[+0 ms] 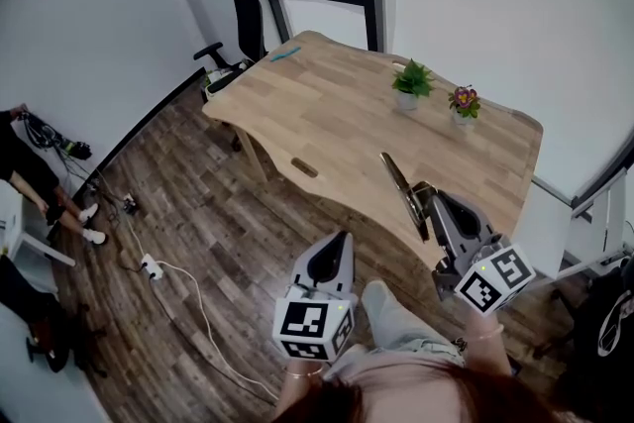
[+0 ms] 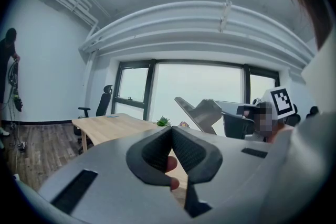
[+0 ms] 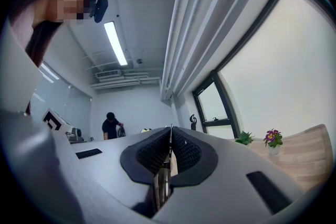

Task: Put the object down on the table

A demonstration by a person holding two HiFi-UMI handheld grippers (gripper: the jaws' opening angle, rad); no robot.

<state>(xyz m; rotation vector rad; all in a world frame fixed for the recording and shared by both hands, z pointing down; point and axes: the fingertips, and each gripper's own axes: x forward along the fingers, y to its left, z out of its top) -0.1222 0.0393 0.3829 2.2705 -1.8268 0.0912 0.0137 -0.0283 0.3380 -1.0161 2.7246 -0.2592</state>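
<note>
My right gripper [image 1: 426,196] hangs above the near right edge of the light wooden table [image 1: 327,119] and is shut on a thin, flat, dark object [image 1: 398,183], which sticks up and away from it, tilted, over the tabletop. In the right gripper view the jaws [image 3: 170,136] press together on the object [image 3: 161,178], seen edge on. My left gripper [image 1: 341,241] is held lower, off the table's front edge over the floor, shut with nothing in it. The left gripper view shows its jaws [image 2: 171,136] closed, and beyond them the flat object [image 2: 190,108] held in the right gripper.
Two small potted plants [image 1: 411,82] [image 1: 464,101] stand at the table's far right. A blue item [image 1: 285,52] lies at the far corner near a black office chair [image 1: 246,15]. A power strip and cable [image 1: 151,264] lie on the wood floor. A person [image 1: 30,175] stands at left.
</note>
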